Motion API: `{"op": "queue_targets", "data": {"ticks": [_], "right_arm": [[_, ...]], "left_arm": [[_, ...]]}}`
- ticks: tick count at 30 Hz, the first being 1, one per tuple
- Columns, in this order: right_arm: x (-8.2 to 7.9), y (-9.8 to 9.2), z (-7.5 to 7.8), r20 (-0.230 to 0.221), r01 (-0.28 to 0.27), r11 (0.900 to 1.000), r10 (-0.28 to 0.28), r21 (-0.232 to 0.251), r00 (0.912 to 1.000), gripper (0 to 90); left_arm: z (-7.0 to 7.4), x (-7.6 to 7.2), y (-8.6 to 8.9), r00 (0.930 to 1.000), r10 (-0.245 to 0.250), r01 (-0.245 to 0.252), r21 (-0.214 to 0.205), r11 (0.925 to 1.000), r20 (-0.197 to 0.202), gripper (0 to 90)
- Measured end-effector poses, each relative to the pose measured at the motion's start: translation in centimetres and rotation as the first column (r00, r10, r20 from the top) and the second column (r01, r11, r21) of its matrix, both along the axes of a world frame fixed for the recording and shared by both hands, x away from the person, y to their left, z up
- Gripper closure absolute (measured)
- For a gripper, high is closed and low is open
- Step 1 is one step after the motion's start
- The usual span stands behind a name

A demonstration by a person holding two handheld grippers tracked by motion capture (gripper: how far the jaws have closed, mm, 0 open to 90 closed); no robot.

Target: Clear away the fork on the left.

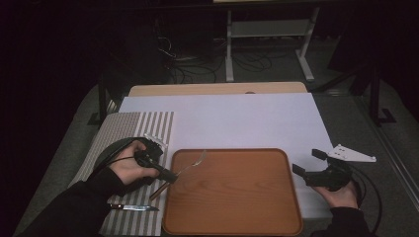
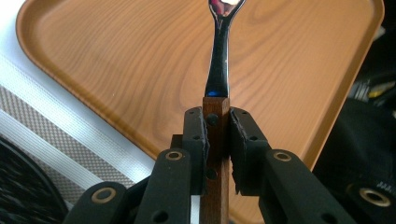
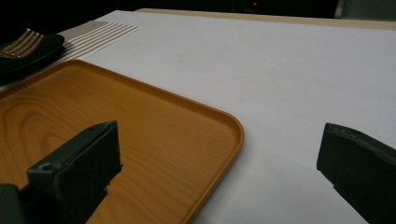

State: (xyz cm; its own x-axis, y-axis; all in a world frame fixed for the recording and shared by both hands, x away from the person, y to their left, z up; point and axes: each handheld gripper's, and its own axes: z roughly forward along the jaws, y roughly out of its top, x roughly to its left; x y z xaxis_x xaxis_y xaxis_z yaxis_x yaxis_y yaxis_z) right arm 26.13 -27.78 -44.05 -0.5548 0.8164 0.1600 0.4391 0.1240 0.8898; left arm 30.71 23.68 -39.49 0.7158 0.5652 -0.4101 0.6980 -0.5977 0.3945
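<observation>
My left gripper [image 1: 169,175] is shut on the wooden handle of a fork [image 1: 193,162] at the tray's near-left side. The fork's metal head reaches over the left part of a brown wooden tray [image 1: 232,197]. In the left gripper view the jaws [image 2: 217,126] clamp the handle, and the fork's metal neck [image 2: 218,65] points up across the tray [image 2: 140,60]. My right gripper [image 1: 307,161] stands open just right of the tray with nothing between its jaws. The right gripper view has those jaws [image 3: 219,140] wide apart over the tray's corner [image 3: 187,140] and the white sheet [image 3: 280,70].
A knife [image 1: 134,208] lies on the striped placemat [image 1: 133,128] near the front left. A dark round plate [image 1: 106,153] sits under the left hand. A white sheet [image 1: 237,118] covers the table behind the tray. Fork tines [image 3: 23,42] show at the far left over a dark shape.
</observation>
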Motion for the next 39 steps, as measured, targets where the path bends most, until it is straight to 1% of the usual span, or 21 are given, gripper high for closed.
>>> {"op": "queue_targets", "data": {"ticks": [3, 4, 5, 6, 7, 9, 10, 14, 17, 19, 27, 28, 29, 30, 31, 32, 34, 35, 36, 37, 39], "right_arm": [[0.0, 0.0, 0.0, 0.0, 0.0, 1.0, 0.0, 0.001, 1.0, 0.0], [0.0, 0.0, 0.0, -0.001, 0.0, 1.0, 0.0, 0.0, 1.0, 0.0], [0.0, 0.0, 0.0, 0.0, -0.001, 1.0, 0.001, 0.0, 1.0, 0.0], [0.0, 0.0, 0.0, 0.001, -0.001, 1.0, 0.001, 0.0, 1.0, 0.0], [0.0, 0.0, 0.0, 0.001, 0.0, 1.0, 0.0, 0.001, 1.0, 0.0], [0.0, 0.0, 0.0, 0.002, -0.001, 1.0, 0.001, 0.001, 1.0, 0.0], [0.0, 0.0, 0.0, 0.0, -0.002, 1.0, 0.002, 0.0, 1.0, 0.0], [0.0, 0.0, 0.0, 0.001, -0.002, 1.0, 0.002, 0.0, 1.0, 0.0], [0.0, 0.0, 0.0, 0.0, -0.001, 1.0, 0.001, 0.0, 1.0, 0.0], [0.0, 0.0, 0.0, 0.001, -0.002, 1.0, 0.002, 0.0, 1.0, 0.0], [-0.1, -0.1, 0.1, 0.011, 0.004, 1.0, -0.004, 0.001, 0.9999, 0.0], [-0.1, 0.0, 0.1, 0.009, 0.005, 1.0, -0.005, 0.001, 1.0, 0.0], [-0.1, 0.0, 0.1, 0.008, 0.004, 1.0, -0.004, 0.001, 1.0, 0.0], [-0.1, 0.0, 0.1, 0.008, 0.005, 1.0, -0.005, 0.001, 1.0, 0.0], [-0.1, 0.0, 0.1, 0.008, 0.005, 1.0, -0.005, 0.001, 1.0, 0.0], [-0.1, -0.1, 0.1, 0.009, 0.006, 1.0, -0.006, 0.001, 0.9999, 0.0], [-0.1, 0.0, 0.1, 0.007, 0.005, 1.0, -0.005, 0.001, 1.0, 0.0], [-0.1, 0.0, 0.1, 0.007, 0.005, 1.0, -0.005, 0.001, 1.0, 0.0], [-0.1, 0.0, 0.1, 0.007, 0.004, 1.0, -0.004, 0.0, 1.0, 0.0], [-0.1, 0.0, 0.1, 0.007, 0.004, 1.0, -0.004, 0.0, 1.0, 0.0], [-0.1, 0.0, 0.1, 0.007, 0.005, 1.0, -0.005, 0.0, 1.0, 0.0]], "left_arm": [[-0.2, -0.2, -0.1, 0.9992, 0.032, -0.032, -0.011, 0.9994, -0.025, 77.4], [-0.6, -0.5, -0.3, 0.9945, 0.085, -0.089, -0.061, 0.9942, -0.061, 77.4], [-0.6, -0.5, -0.3, 0.9945, 0.085, -0.089, -0.061, 0.9942, -0.061, 77.4], [-1.5, -0.8, -0.5, 0.9826, 0.134, -0.15, -0.124, 0.981, -0.129, 77.4], [-2.0, -1.0, -0.7, 0.9791, 0.142, -0.163, -0.138, 0.977, -0.146, 77.4], [-2.5, -1.1, -0.9, 0.9768, 0.145, -0.167, -0.14, 0.976, -0.158, 77.4], [-3.7, -1.3, -1.3, 0.9665, 0.162, -0.195, -0.158, 0.9681, -0.199, 77.4], [-4.9, -1.6, -2.0, 0.959, 0.181, -0.214, -0.141, 0.9666, -0.218, 77.4], [-5.2, -1.8, -2.2, 0.9614, 0.187, -0.216, -0.134, 0.9671, -0.202, 77.3], [-5.4, -1.9, -2.4, 0.9573, 0.207, -0.24, -0.157, 0.958, -0.202, 77.2], [-5.2, -2.7, -2.4, 0.9594, 0.229, -0.258, -0.186, 0.9481, -0.165, 74.6], [-4.8, -2.8, -2.2, 0.9583, 0.231, -0.264, -0.209, 0.9417, -0.168, 74.6], [-4.8, -2.8, -2.2, 0.9583, 0.231, -0.264, -0.209, 0.9417, -0.168, 74.5], [-4.3, -2.9, -2.0, 0.9628, 0.232, -0.259, -0.22, 0.9406, -0.138, 73.7], [-4.3, -2.9, -2.0, 0.9628, 0.232, -0.259, -0.22, 0.9406, -0.138, 72.7], [-3.6, -3.0, -1.8, 0.9647, 0.239, -0.259, -0.238, 0.9361, -0.112, 71.9], [-2.9, -3.0, -1.7, 0.9685, 0.238, -0.249, -0.252, 0.9351, -0.074, 70.8], [-2.9, -3.0, -1.7, 0.9685, 0.238, -0.249, -0.252, 0.9351, -0.074, 70.8], [-2.2, -3.0, -1.7, 0.9705, 0.236, -0.24, -0.281, 0.9293, -0.05, 70.7], [-2.2, -3.0, -1.7, 0.9705, 0.236, -0.24, -0.281, 0.9293, -0.05, 70.7], [-1.2, -2.8, -2.0, 0.9766, 0.215, -0.204, -0.296, 0.9329, 0.004, 70.7]]}}
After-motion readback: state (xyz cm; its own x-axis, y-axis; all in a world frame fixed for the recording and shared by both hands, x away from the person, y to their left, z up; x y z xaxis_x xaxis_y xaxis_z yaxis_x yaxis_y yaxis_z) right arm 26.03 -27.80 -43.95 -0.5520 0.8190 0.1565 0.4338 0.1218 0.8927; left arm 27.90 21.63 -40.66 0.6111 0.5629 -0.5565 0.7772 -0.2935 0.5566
